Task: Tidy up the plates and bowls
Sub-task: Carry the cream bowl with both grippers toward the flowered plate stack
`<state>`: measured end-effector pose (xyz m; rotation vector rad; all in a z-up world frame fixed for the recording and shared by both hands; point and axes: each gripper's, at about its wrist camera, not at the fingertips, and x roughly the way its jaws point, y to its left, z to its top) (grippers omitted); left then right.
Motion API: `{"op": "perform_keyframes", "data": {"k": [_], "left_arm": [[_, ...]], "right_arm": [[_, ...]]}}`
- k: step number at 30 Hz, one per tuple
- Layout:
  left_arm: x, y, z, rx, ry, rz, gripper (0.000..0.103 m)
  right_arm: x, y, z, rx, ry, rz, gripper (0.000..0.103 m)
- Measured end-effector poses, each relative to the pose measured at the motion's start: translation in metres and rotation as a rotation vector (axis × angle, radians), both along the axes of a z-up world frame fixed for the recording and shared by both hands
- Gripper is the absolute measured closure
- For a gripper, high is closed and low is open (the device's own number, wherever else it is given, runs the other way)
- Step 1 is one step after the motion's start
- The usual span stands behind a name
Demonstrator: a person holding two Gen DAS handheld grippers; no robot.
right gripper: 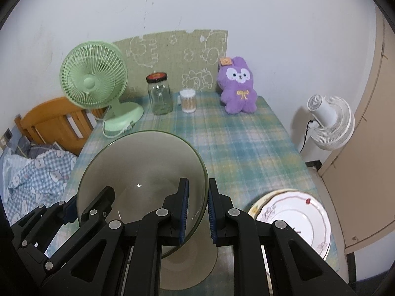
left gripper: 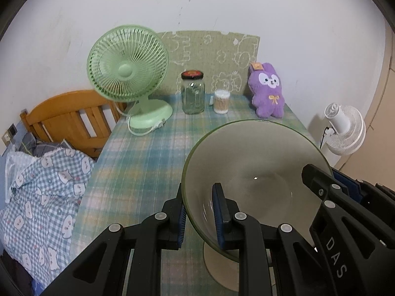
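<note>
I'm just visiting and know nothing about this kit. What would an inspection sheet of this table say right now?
Surface: table under a plaid tablecloth.
Job's things: olive-rimmed bowl held tilted by both rims; floral plate lies flat at the near right.
Clutter: green desk fan, glass jar, cotton swab tub, purple plush bunny.
Grippers: left hand-held gripper and right hand-held gripper each clamp the bowl's rim.
Cables: green fan's cord on the cloth; white fan's black cord.
Surroundings: white floor fan, wooden bed frame, checked bedding, wall.
</note>
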<state>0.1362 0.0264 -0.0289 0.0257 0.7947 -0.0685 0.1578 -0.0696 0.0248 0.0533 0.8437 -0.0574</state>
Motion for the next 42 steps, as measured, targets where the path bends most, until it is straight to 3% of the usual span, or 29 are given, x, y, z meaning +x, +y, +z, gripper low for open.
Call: {"op": "perform_keyframes", "data": {"k": [19,42], "left_arm": [[-0.01,0.007,-0.045,0.012,0.116,-0.005,0.086],[-0.014,-0.005,-0.065,0.024,0.198,-0.042,0.085]], "right_arm": [[-0.01,0.005,-0.051,0.012,0.113,-0.004,0.085],[-0.018,-0.008,-0.076,0.012,0.195,-0.038,0.085]]}}
